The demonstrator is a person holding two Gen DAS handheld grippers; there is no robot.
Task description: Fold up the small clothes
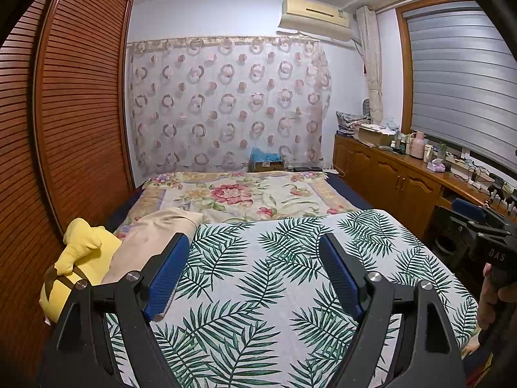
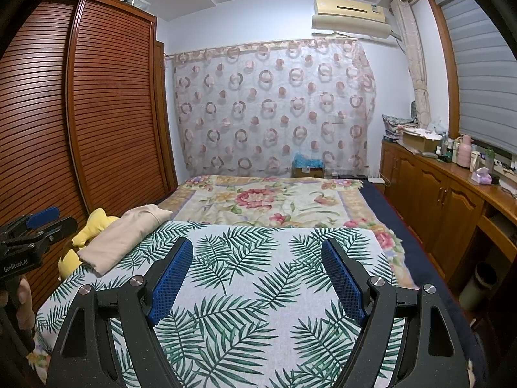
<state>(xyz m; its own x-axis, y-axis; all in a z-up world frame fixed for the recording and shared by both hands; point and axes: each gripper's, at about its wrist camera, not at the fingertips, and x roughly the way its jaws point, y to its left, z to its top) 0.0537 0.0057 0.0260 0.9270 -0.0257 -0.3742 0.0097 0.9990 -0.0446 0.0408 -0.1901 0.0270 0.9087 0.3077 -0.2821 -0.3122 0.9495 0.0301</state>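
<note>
Beige garment point(image 2: 126, 237), loosely bunched, lying at the far left corner of the palm-leaf cloth point(image 2: 245, 278), partly draped over a yellow plush toy point(image 2: 93, 223) just beside it at the bed's left edge. Seen from the left wrist view too: same beige garment point(image 1: 155, 236) against the yellow plush toy point(image 1: 80, 258), left of the palm-leaf cloth point(image 1: 290, 274).

Left gripper point(image 1: 255, 270) hovering over the leaf cloth, blue-padded fingers point(image 1: 168, 278) spread wide, nothing between them, garment just off the left finger's outer side. Right gripper point(image 2: 257, 273) likewise above the cloth, fingers point(image 2: 344, 283) spread wide and empty, well apart from the garment.

Each gripper glimpsed at the edge of the other's view, gripped by a hand point(image 1: 491, 300) at the right margin and a hand point(image 2: 24, 300) at the left margin.

Beyond the leaf cloth, a floral bedspread point(image 2: 274, 200) across the bed. Slatted wooden wardrobe point(image 2: 80, 113) on the left, sheer circle-patterned curtain point(image 2: 274, 106) on the far wall, air conditioner point(image 2: 349, 13) above it, cluttered wooden cabinet point(image 2: 436, 187) under the blinds on the right.
</note>
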